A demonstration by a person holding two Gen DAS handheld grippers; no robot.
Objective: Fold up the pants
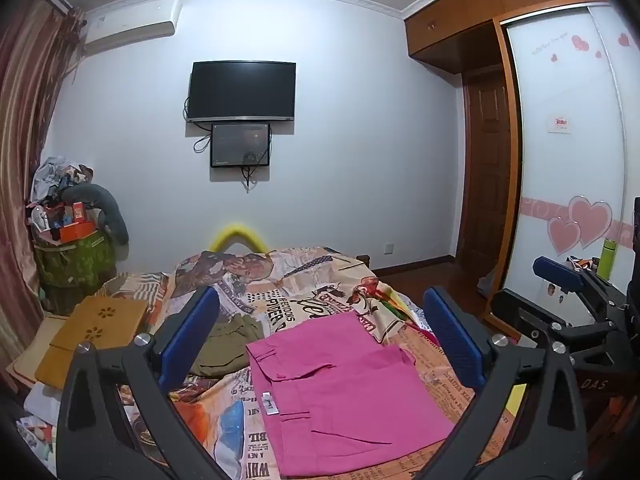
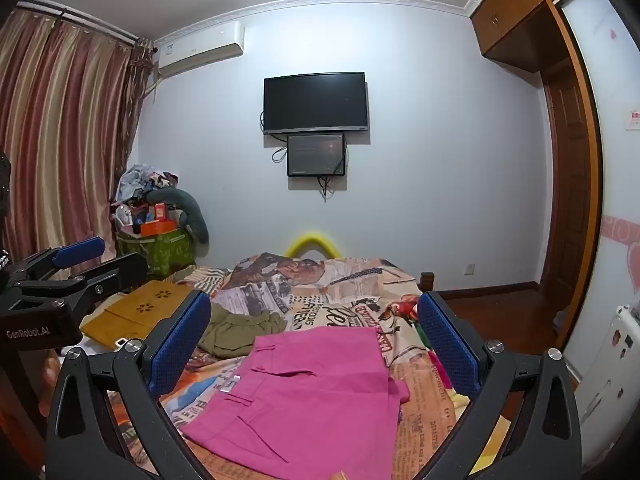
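Pink pants [image 1: 340,392] lie folded flat on the bed, waistband to the left with a small white label; they also show in the right wrist view [image 2: 308,392]. My left gripper [image 1: 320,320] is open and empty, held above the pants with its blue pads wide apart. My right gripper [image 2: 314,320] is open and empty, also above the pants. The right gripper shows at the right edge of the left wrist view [image 1: 560,276], and the left gripper at the left edge of the right wrist view [image 2: 80,252].
An olive garment [image 1: 228,344] lies crumpled left of the pants on the newspaper-print bedspread [image 1: 304,276]. Wooden boards [image 1: 96,328] sit at the bed's left. A cluttered green bag [image 1: 74,256] stands by the curtain. A wardrobe [image 1: 568,128] is at the right.
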